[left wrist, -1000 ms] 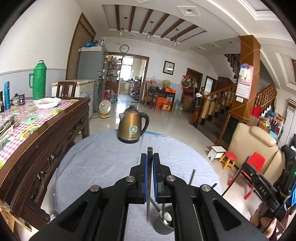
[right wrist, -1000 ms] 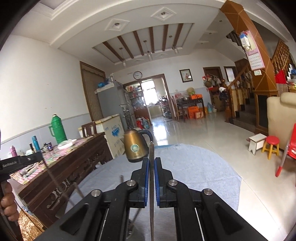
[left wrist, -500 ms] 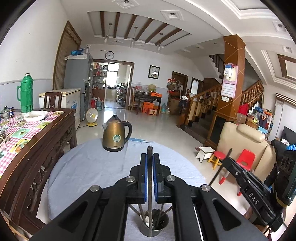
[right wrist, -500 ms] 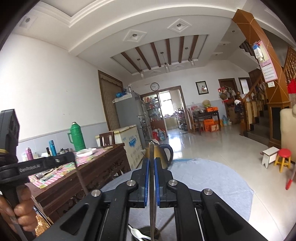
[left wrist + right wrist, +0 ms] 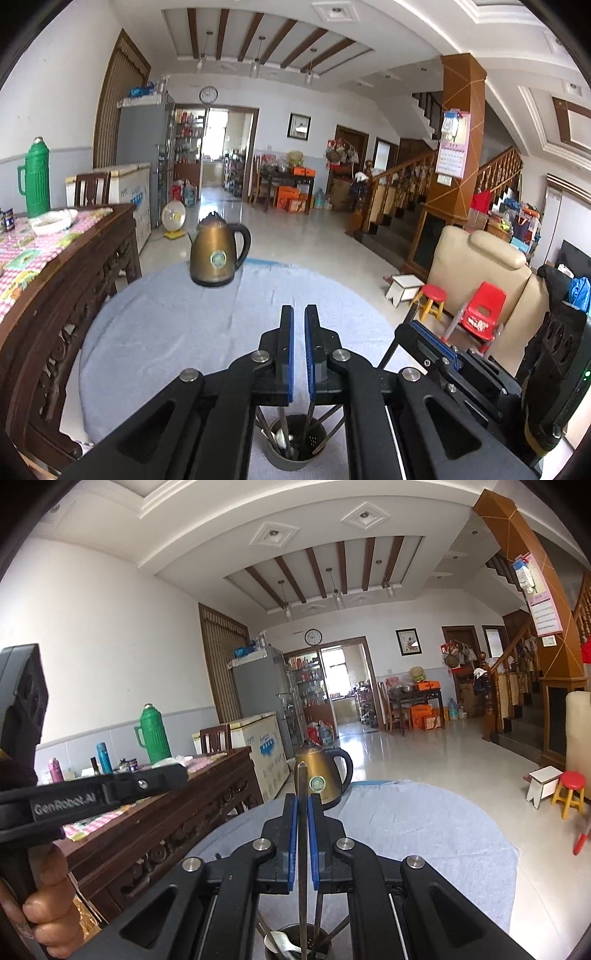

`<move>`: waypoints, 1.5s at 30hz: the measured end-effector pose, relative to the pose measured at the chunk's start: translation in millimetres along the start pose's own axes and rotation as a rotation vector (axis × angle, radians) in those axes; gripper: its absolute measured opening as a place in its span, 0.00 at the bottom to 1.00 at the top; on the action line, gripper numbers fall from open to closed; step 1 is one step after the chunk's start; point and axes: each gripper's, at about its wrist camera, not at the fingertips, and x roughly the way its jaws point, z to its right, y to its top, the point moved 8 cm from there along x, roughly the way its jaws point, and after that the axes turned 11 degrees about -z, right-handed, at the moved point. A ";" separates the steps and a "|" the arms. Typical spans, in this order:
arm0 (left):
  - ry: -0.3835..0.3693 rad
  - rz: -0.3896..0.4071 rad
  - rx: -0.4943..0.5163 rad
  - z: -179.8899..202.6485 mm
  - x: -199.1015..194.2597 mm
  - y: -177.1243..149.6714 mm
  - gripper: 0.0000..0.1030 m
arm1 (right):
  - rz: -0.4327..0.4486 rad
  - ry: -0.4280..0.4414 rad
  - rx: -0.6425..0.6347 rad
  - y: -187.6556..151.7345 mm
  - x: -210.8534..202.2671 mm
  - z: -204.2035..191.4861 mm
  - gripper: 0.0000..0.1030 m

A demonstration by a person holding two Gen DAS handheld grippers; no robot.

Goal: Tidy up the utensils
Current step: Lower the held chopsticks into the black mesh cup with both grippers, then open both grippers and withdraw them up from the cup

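The utensil cup (image 5: 295, 446) stood on the blue-grey cloth of the round bench (image 5: 177, 332), close to its near edge and directly under both tools, with a spoon (image 5: 281, 437) and several thin sticks leaning in it. The left tool (image 5: 299, 332) had its blue pads slightly apart with nothing between them; half a second earlier a thin stick had been clamped there, so that stick had left the pads. The right tool (image 5: 303, 812) was still clamped on a long thin stick (image 5: 302, 849), which ran upright between the pads, its tip above them and its lower end reaching down into the cup (image 5: 295, 941). In the left view the right tool (image 5: 432, 339) sat just beside the left one, nearer than before. A brown kettle (image 5: 216, 254) stood well apart at the far side of the bench, leaving bare cloth between it and the cup. A carved wooden sideboard (image 5: 74, 295) ran close along the left edge, while the right edge dropped to open tiled floor (image 5: 314, 236) with a red chair (image 5: 484, 310) and stool (image 5: 432, 299).
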 end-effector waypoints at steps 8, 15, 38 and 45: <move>0.016 -0.058 -0.018 -8.0 16.5 -16.5 0.05 | -0.067 0.001 0.010 -19.6 19.9 8.2 0.06; 0.078 -0.101 -0.003 -15.2 26.1 -32.9 0.05 | -0.169 0.002 0.014 -43.2 46.3 6.3 0.06; 0.295 -0.162 0.009 -46.0 39.0 -65.9 0.05 | -0.273 0.016 0.084 -74.5 75.1 15.7 0.08; 0.347 -0.201 -0.023 -60.6 41.8 -74.9 0.47 | -0.201 -0.010 0.067 -64.6 55.0 15.9 0.68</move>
